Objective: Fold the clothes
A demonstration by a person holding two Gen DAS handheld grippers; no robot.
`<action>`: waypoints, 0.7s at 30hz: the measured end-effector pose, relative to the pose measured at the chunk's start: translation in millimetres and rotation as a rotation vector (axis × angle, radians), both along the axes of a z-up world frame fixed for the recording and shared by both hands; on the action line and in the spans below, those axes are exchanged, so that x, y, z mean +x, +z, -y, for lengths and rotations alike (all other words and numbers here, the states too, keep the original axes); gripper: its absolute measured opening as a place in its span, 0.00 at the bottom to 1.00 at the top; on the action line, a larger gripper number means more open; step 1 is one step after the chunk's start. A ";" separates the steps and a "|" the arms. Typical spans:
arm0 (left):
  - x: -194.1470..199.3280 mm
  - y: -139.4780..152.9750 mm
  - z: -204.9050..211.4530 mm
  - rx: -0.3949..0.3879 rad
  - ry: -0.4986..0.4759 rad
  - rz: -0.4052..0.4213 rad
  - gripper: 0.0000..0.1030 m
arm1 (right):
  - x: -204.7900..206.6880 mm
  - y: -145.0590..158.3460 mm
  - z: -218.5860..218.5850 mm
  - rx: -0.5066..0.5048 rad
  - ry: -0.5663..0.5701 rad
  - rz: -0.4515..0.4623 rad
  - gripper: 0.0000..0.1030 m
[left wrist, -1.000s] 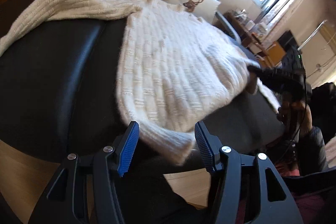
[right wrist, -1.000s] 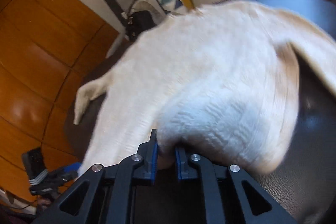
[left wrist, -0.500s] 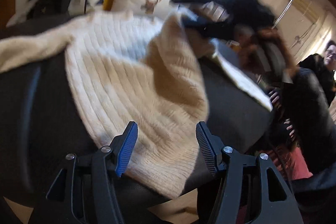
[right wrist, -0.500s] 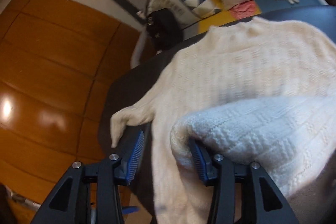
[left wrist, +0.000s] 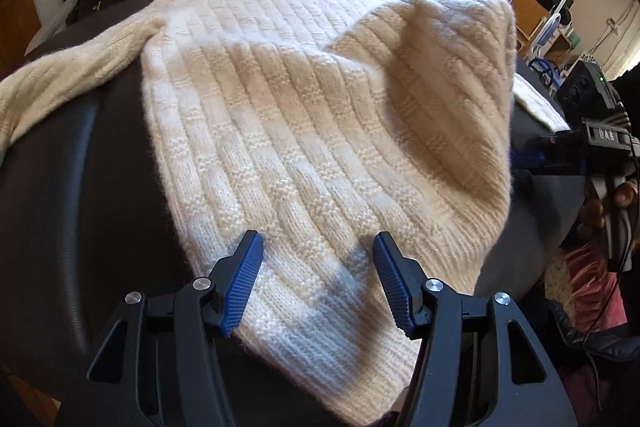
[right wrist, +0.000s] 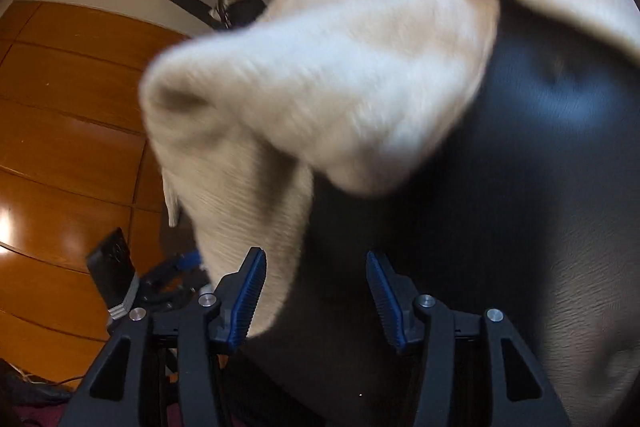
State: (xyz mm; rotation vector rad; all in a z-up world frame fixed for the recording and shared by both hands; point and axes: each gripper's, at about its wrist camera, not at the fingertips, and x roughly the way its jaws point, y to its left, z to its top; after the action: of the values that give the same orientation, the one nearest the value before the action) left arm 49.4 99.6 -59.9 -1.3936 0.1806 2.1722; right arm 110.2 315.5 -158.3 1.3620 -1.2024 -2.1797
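Sweater [left wrist: 304, 131] is lying spread over the dark seat [left wrist: 72, 187], its right side flipped over onto the body, one sleeve [left wrist: 60, 75] trailing off to the left. Your right gripper [right wrist: 316, 291] is opening, nothing pinched between the pads, the hem brushing its left pad. Your left gripper [left wrist: 318, 287] is hovering wide over the lower hem, holding nothing. You are judging well if you are pinching that hem squarely and keeping the fold edge straight.
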 end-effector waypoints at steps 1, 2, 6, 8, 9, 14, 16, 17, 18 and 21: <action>-0.8 0.2 3.6 0.004 0.007 0.004 0.59 | -6.1 -2.9 0.8 -0.046 -0.017 -0.018 0.53; -2.1 0.3 6.2 0.010 0.013 0.011 0.59 | -15.7 -4.9 1.7 -0.095 -0.032 -0.031 0.53; -2.8 0.3 10.7 0.027 0.027 0.040 0.59 | -68.4 -12.7 21.0 -0.179 -0.036 -0.023 0.57; -3.3 0.8 11.2 0.020 0.032 0.035 0.59 | -84.1 -3.5 37.4 -0.107 -0.009 -0.049 0.52; -1.6 0.9 10.2 0.007 0.025 0.030 0.59 | -89.0 4.2 47.2 -0.045 0.013 -0.066 0.35; 7.4 2.5 6.8 -0.092 -0.029 0.005 0.59 | -44.7 91.1 72.0 0.054 0.108 -0.270 0.06; 7.8 2.7 9.9 -0.094 -0.040 0.007 0.59 | -7.0 141.4 70.3 0.037 0.129 -0.399 0.06; 7.7 2.8 12.1 -0.094 -0.045 0.008 0.59 | 5.7 161.6 69.8 0.068 0.128 -0.437 0.06; 7.3 3.4 15.3 -0.085 -0.042 0.015 0.59 | 18.2 177.7 67.6 0.173 0.108 -0.446 0.27; 3.6 3.5 19.9 -0.047 -0.036 0.034 0.59 | 50.0 175.9 53.3 0.584 0.022 -0.361 0.47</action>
State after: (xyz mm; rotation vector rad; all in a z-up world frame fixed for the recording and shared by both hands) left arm 53.0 79.8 -56.4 -1.4415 0.2441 2.1263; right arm 160.2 262.2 17.6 1.0722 -0.4321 -2.7291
